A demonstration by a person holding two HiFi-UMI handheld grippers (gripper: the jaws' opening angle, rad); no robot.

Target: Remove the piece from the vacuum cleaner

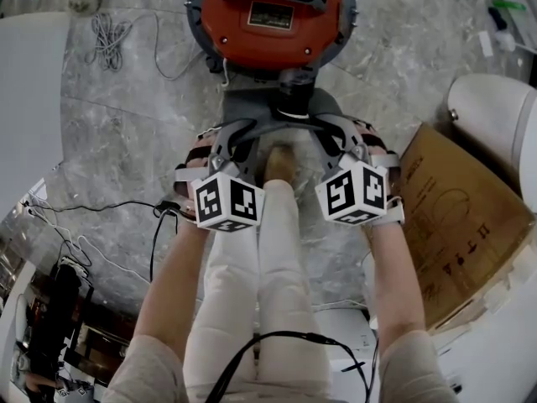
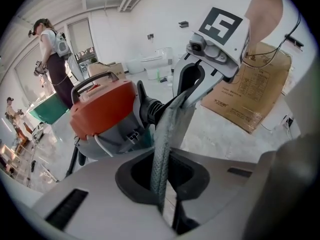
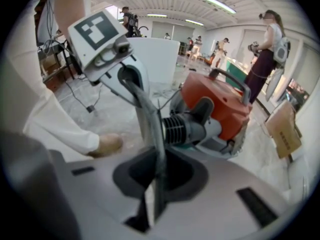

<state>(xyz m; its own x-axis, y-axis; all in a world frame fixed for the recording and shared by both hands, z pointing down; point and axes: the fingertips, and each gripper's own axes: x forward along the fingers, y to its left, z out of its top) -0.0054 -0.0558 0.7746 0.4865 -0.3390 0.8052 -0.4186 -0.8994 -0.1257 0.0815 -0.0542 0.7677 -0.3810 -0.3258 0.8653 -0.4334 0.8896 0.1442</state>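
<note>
Grippers both clenched: left gripper and right gripper jaws pressed flat, tips meeting just before black ribbed connector, plugged into orange vacuum cleaner on floor.

Head cam sits above and behind both tongs, looking steeply down, with the vacuum cleaner just beyond their tips. Left gripper cam looks along its jaws, facing the right gripper close up; the right cam mirrors it. All three views share the vacuum cleaner.

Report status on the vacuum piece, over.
Left gripper, right gripper: tongs closed, tips at hose connector. Connector not yet off vacuum cleaner. Person's shoe close by.
</note>
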